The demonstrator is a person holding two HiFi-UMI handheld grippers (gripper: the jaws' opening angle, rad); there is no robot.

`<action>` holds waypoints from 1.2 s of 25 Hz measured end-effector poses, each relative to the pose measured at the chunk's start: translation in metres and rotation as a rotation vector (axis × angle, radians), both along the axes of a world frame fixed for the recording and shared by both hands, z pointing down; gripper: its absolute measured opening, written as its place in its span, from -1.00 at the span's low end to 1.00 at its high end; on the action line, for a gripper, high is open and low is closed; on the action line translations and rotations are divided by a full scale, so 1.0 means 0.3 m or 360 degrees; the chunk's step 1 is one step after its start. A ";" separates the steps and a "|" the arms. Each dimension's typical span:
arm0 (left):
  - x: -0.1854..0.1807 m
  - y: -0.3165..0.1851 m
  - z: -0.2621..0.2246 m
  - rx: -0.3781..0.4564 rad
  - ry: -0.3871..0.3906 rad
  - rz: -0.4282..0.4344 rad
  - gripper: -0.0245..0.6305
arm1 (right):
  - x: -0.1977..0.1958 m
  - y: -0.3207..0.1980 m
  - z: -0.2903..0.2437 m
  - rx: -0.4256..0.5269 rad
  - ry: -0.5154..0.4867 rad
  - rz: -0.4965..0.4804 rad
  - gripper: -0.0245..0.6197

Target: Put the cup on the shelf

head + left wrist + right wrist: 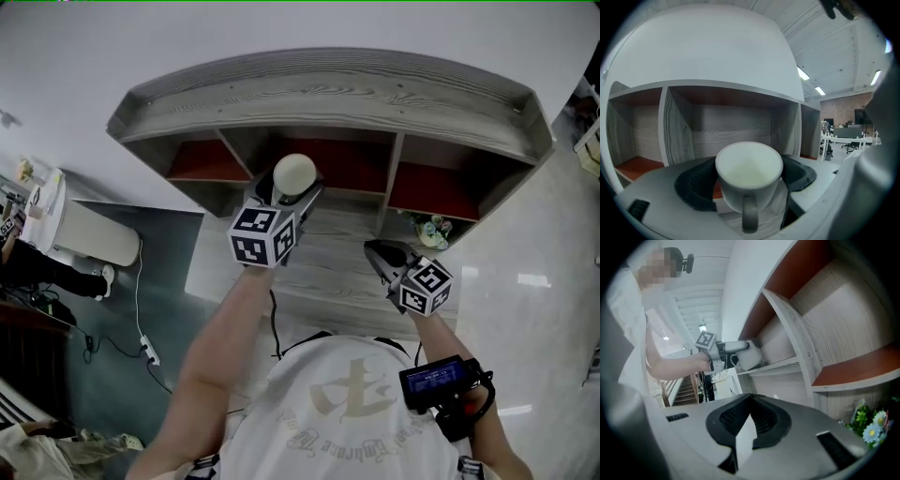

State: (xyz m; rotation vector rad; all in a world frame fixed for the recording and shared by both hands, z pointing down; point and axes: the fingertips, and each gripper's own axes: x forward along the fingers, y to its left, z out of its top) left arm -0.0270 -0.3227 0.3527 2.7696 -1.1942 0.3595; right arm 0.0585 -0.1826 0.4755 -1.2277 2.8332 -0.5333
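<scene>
A white cup (293,173) with a handle sits in my left gripper (282,201), which is shut on it. The cup is held upright in front of the middle compartment of the grey wooden shelf (328,94). In the left gripper view the cup (749,171) fills the space between the jaws, handle toward the camera, with the shelf's compartments (731,124) behind it. My right gripper (379,251) hangs lower right over the shelf's lower board, shut with nothing in it. From the right gripper view (749,401) I see the cup (751,357) level with a shelf board.
The shelf has three compartments with red-brown floors (433,192). A small bunch of artificial flowers (429,230) stands at the lower right of the shelf. A white appliance (94,234) and a cable on the floor lie to the left. Desks and chairs (843,136) stand far off.
</scene>
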 end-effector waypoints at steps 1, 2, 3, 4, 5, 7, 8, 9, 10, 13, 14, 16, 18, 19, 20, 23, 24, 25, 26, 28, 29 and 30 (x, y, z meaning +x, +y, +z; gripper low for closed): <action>0.006 -0.016 0.003 -0.0001 -0.0006 -0.0001 0.36 | 0.005 0.003 0.001 -0.0003 -0.0001 0.0009 -0.91; 0.012 -0.031 0.006 -0.0002 -0.0010 -0.0004 0.36 | 0.010 0.008 0.002 -0.0006 0.0001 0.0016 -0.91; 0.017 -0.046 0.008 -0.0003 -0.0011 -0.0009 0.36 | 0.016 0.012 0.003 -0.0008 0.0004 0.0024 -0.91; 0.022 -0.061 0.010 -0.0003 -0.0013 -0.0015 0.36 | 0.021 0.017 0.004 -0.0012 0.0008 0.0032 -0.91; 0.027 -0.078 0.013 -0.0004 -0.0015 -0.0022 0.36 | 0.028 0.021 0.005 -0.0015 0.0012 0.0040 -0.91; 0.035 -0.114 0.020 -0.0019 -0.0012 -0.0045 0.36 | 0.045 0.026 0.007 -0.0021 0.0019 0.0065 -0.91; 0.040 -0.131 0.023 -0.0029 -0.0005 -0.0058 0.36 | 0.055 0.028 0.008 -0.0023 0.0022 0.0080 -0.91; 0.046 -0.147 0.025 -0.0038 0.0002 -0.0070 0.36 | 0.066 0.030 0.009 -0.0027 0.0023 0.0096 -0.91; 0.053 -0.162 0.026 -0.0042 0.0006 -0.0080 0.36 | 0.076 0.031 0.012 -0.0031 0.0023 0.0111 -0.91; 0.085 -0.197 0.030 -0.0046 0.0006 -0.0082 0.36 | 0.099 0.033 0.019 -0.0040 0.0024 0.0143 -0.91; 0.095 -0.206 0.031 -0.0045 0.0000 -0.0081 0.36 | 0.104 0.033 0.021 -0.0040 0.0028 0.0148 -0.91; 0.112 -0.223 0.031 -0.0035 -0.0019 -0.0077 0.36 | 0.114 0.033 0.022 -0.0040 0.0034 0.0159 -0.91; 0.126 -0.239 0.032 -0.0025 -0.0035 -0.0070 0.36 | 0.123 0.031 0.023 -0.0043 0.0037 0.0173 -0.91; 0.131 -0.247 0.033 -0.0021 -0.0040 -0.0067 0.36 | 0.126 0.030 0.026 -0.0045 0.0037 0.0179 -0.91; 0.136 -0.255 0.035 -0.0019 -0.0043 -0.0066 0.36 | 0.128 0.029 0.028 -0.0048 0.0038 0.0185 -0.91; 0.147 -0.273 0.037 -0.0015 -0.0040 -0.0063 0.35 | 0.130 0.027 0.035 -0.0055 0.0036 0.0196 -0.91; 0.149 -0.278 0.036 -0.0012 -0.0037 -0.0062 0.35 | 0.129 0.025 0.037 -0.0057 0.0035 0.0198 -0.91; 0.152 -0.283 0.036 -0.0009 -0.0035 -0.0060 0.35 | 0.128 0.024 0.038 -0.0059 0.0034 0.0200 -0.91; 0.155 -0.288 0.036 -0.0006 -0.0033 -0.0058 0.35 | 0.128 0.023 0.039 -0.0061 0.0033 0.0202 -0.91; 0.161 -0.298 0.035 0.0001 -0.0029 -0.0057 0.35 | 0.128 0.021 0.042 -0.0064 0.0031 0.0207 -0.91; 0.164 -0.303 0.034 0.0006 -0.0027 -0.0057 0.35 | 0.128 0.019 0.043 -0.0066 0.0031 0.0209 -0.91; 0.166 -0.307 0.033 0.0010 -0.0024 -0.0056 0.35 | 0.127 0.018 0.043 -0.0067 0.0031 0.0211 -0.91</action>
